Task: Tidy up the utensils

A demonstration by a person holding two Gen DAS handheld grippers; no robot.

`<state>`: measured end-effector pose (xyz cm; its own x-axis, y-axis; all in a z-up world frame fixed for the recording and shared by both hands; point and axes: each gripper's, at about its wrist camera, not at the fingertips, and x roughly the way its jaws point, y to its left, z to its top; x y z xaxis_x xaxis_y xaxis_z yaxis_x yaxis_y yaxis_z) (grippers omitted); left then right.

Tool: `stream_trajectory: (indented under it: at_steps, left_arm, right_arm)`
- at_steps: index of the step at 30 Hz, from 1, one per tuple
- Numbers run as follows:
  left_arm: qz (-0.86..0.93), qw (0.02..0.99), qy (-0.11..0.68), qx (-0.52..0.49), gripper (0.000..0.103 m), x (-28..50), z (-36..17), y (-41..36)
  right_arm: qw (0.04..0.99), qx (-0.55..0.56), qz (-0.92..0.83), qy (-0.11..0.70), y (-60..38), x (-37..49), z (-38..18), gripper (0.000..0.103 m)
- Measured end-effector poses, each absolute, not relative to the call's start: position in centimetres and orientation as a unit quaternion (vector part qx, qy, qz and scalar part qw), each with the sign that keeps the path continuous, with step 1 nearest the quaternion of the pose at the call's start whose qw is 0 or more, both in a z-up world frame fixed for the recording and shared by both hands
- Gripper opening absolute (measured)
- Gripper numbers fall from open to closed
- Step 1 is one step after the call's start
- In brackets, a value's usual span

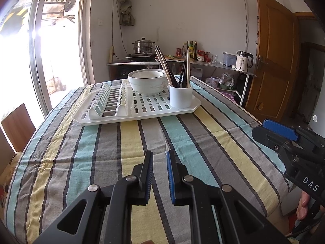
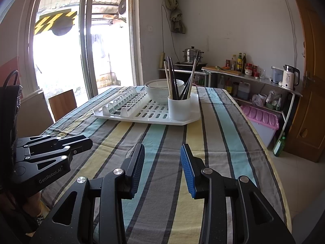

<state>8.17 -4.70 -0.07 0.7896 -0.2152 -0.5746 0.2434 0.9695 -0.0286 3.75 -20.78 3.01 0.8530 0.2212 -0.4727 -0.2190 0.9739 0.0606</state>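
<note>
Table (image 1: 142, 138): covered by a striped cloth in grey, yellow and pale blue; it fills the near and middle part of both views.
Drying rack (image 1: 142, 109): white plastic tray on the far half of the table, with a slotted plate section on its left and a perforated flat section on its right.
Bowls (image 1: 147, 80): white, stacked one inside the other, standing on the far middle of the rack, just left of the holder.
Utensil holder (image 1: 180, 96): white round cup on the rack's near right corner, upright.
Chopsticks (image 1: 183, 71): a bunch of dark and pale sticks standing in the holder; some lean left, the rest stand nearly straight.
Left gripper (image 1: 159, 174): low over the near edge of the table, pointed toward the rack and well short of it; its fingers stand only a narrow gap apart with nothing between them, bare cloth showing through the gap.
Right gripper (image 2: 162, 168): near the table's near edge, to the right of the left one; its fingers are spread noticeably wider, holding nothing, with striped cloth visible between the blue pads (image 2: 187, 170).
Kettle (image 1: 243, 61): white, on the far right counter against the wall.
Steamer pot (image 1: 143, 45): metal, on a burner on the far counter behind the bowls.
</note>
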Motion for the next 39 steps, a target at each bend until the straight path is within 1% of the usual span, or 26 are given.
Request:
stream_trajectory:
  at_steps: [39]
  left_arm:
    - [-0.112,0.946,0.302,0.030,0.013,8.67,-0.24,-4.82]
  right_arm:
    - [0.962,0.002,0.114,0.247,-20.75,3.76,2.97,0.038]
